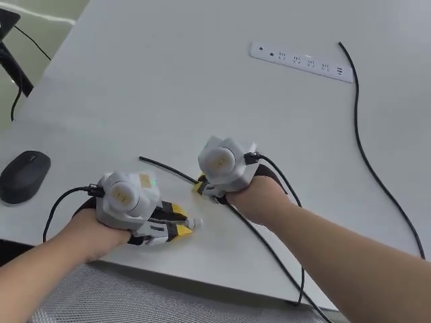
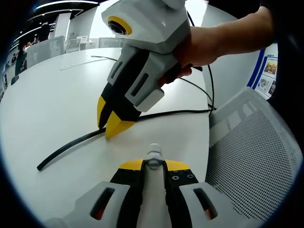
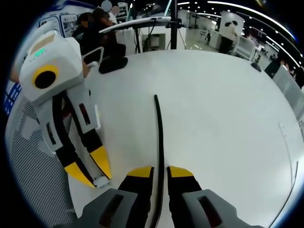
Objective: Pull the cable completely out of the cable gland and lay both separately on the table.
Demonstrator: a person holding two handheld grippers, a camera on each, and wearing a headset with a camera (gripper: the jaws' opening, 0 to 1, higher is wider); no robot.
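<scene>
We are holding both grippers low at the near edge of the counter (image 1: 202, 87), tips facing. The left gripper (image 2: 153, 165) is clamping the cable gland (image 2: 153, 154) in its jaws. The right gripper (image 3: 160, 170) is pinching the cable (image 3: 158, 128) in its jaws, and the cable is lying across open counter beyond.

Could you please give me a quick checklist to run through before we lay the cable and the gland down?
1. cable fully out of cable gland: ok, they sit apart.
2. left gripper shut on cable gland: ok.
3. right gripper shut on cable: ok.
4. Bare table ahead for both: ok.
5. Nothing left inside the cable gland: cannot tell.
</scene>
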